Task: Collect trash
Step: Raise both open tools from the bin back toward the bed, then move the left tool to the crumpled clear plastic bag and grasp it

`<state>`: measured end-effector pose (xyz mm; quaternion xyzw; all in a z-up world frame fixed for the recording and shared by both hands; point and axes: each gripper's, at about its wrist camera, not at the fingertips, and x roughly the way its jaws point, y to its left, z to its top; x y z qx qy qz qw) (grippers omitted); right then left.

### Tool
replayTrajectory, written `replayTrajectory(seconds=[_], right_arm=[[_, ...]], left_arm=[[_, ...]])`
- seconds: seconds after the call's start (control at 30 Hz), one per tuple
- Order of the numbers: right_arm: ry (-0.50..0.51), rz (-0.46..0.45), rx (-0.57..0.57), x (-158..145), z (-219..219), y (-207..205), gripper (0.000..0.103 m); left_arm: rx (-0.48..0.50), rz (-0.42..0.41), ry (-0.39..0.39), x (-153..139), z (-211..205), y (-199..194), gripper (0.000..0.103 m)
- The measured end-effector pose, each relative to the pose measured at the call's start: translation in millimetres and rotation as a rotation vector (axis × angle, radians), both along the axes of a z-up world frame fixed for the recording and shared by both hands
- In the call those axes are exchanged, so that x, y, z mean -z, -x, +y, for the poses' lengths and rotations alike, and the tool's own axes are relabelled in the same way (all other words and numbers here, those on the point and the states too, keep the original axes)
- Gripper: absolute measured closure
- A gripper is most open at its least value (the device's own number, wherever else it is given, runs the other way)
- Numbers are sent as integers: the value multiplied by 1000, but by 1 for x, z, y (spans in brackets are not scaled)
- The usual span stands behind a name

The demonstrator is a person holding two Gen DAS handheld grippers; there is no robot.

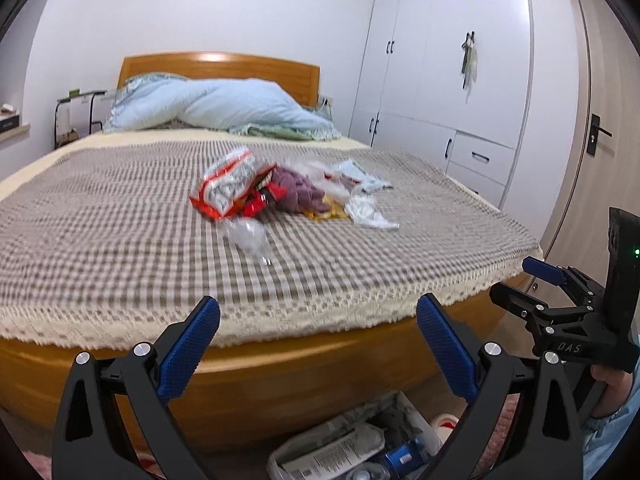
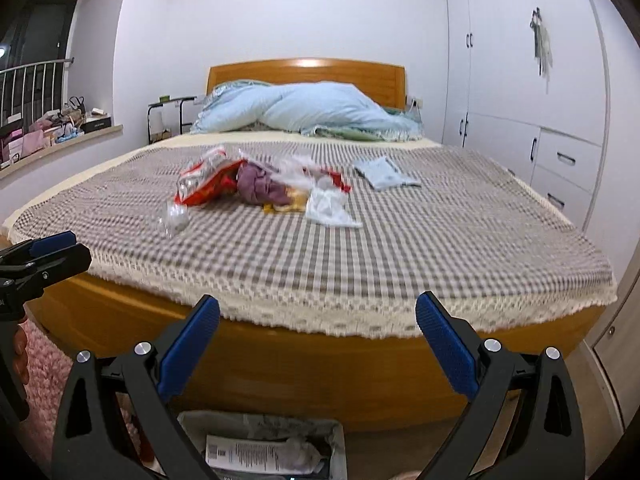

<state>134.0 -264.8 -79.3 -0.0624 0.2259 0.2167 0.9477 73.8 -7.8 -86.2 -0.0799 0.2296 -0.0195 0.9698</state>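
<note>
Both hand-held grippers, left (image 1: pixel 318 340) and right (image 2: pixel 318 340), hang spread wide and empty. The trash pile (image 1: pixel 280 192) lies blurred mid-bed (image 1: pixel 120 220); the bin (image 2: pixel 260 448) below is half cut off.

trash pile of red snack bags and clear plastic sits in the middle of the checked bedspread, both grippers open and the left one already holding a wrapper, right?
Not quite: the left gripper holds nothing, as the left wrist view shows. The rest stands: the trash pile lies mid-bedspread, and the right gripper is open too.
</note>
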Motion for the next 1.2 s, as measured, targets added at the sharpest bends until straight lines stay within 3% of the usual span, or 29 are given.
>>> replayTrajectory(seconds=[0.33,0.7,0.93,1.03,1.2], right_arm=[[-35,-119,-15,-22,6,-4,9],[-40,-145,31,-28,17,-15,9],[-43,-168,20,-28,19,-20,9],[-35,-188,70,-25,19,-25,9],[-8,-166,81,-14,21,-42,9]], left_arm=[[-42,-82,-44,-20,6,-6,8],[-55,-123,-80,-27,11,-17,8],[-79,-104,-79,-24,22,-32,8],[-86,-90,-76,-21,26,-41,8],[-72,-52,-58,-10,34,-62,8]])
